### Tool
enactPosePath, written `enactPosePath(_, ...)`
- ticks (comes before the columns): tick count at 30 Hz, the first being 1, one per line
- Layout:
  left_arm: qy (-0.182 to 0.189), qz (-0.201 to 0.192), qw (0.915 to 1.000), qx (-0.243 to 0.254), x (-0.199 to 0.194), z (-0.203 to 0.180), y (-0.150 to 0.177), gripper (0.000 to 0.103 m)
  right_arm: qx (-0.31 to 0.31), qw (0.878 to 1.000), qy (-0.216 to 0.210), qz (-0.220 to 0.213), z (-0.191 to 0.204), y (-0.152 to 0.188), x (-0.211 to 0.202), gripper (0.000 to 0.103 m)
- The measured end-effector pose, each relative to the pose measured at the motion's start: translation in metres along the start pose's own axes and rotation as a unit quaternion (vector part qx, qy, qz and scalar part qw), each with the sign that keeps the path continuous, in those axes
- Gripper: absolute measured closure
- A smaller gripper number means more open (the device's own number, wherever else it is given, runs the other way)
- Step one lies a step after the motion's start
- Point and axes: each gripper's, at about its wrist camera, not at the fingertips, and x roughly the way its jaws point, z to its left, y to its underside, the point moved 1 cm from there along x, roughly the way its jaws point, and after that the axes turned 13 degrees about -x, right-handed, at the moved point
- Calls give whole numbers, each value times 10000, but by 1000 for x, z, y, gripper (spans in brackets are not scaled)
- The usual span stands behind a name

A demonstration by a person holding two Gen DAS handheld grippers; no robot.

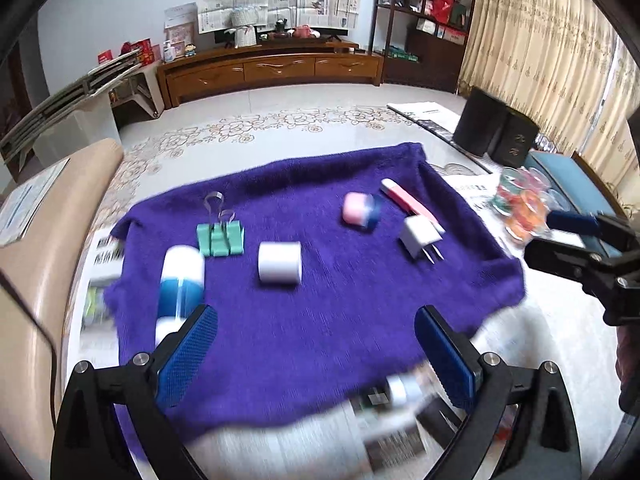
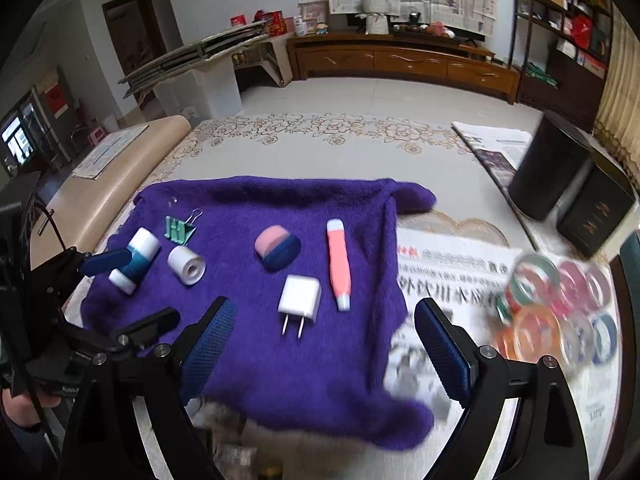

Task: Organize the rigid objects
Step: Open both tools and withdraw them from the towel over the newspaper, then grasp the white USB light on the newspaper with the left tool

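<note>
1. The left hand-held gripper (image 1: pixel 316 354) angled down over the near edge of the purple cloth (image 1: pixel 320 320), its blue pads standing wide apart with nothing between them.
2. The right hand-held gripper (image 2: pixel 324 344) tilted likewise, jaws spread and empty, above the cloth's near right part.
3. On the cloth lay a white charger plug (image 2: pixel 300 298), a pink pen-shaped tube (image 2: pixel 338 264), a pink-and-blue round case (image 2: pixel 277 251), a white tape roll (image 2: pixel 186 265), a green binder clip (image 2: pixel 179 229) and a blue-and-white bottle (image 2: pixel 134 256).
4. Coloured tape rings (image 2: pixel 556 308) sat on newspaper (image 2: pixel 452 276) at the right, apart from the cloth.
</note>
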Motion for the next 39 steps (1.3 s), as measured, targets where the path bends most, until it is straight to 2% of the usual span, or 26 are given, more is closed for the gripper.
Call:
enactPosePath(6,-99,-7,9999,-38,-21,-10,45,3,358,9993,76,-62,-2,55,-48,12)
enactPosePath(8,-74,41,9999,-99,-22,-14,55,3,450,9989,123,-12,-2,74,-57,4)
enactPosePath(9,-68,72,9999,-121,-19,-16,60,3,473,9986,217,-15,-1,84,-61,0)
enactPosePath(11,-112,126,9998,-127,-13,-22,67,3,476,9984,320,-6,-1,102,-65,0)
enactPosePath(15,-233,217,9994,-104,4,-31,76,3,581,9981,227,-31,0,132,-67,0)
enactPosePath(19,-328,210,9989,-246,16,-31,80,3,689,9974,151,-115,-1,147,-67,0)
enactPosePath(24,-389,135,9977,-529,24,-28,79,3,599,9976,290,-167,-3,160,-69,0)
enactPosePath(28,-480,31,9973,-553,29,-30,77,3,566,9980,263,-109,-3,165,-67,0)
enactPosePath(33,-408,-17,9972,-623,32,-27,73,5,387,9989,260,-98,4,167,-67,0)
enactPosePath(37,-261,-59,9978,-599,32,-24,71,11,356,9991,229,-91,6,167,-67,0)
enactPosePath(39,-277,-57,9983,-509,31,-26,71,18,348,9991,232,-112,7,168,-69,0)
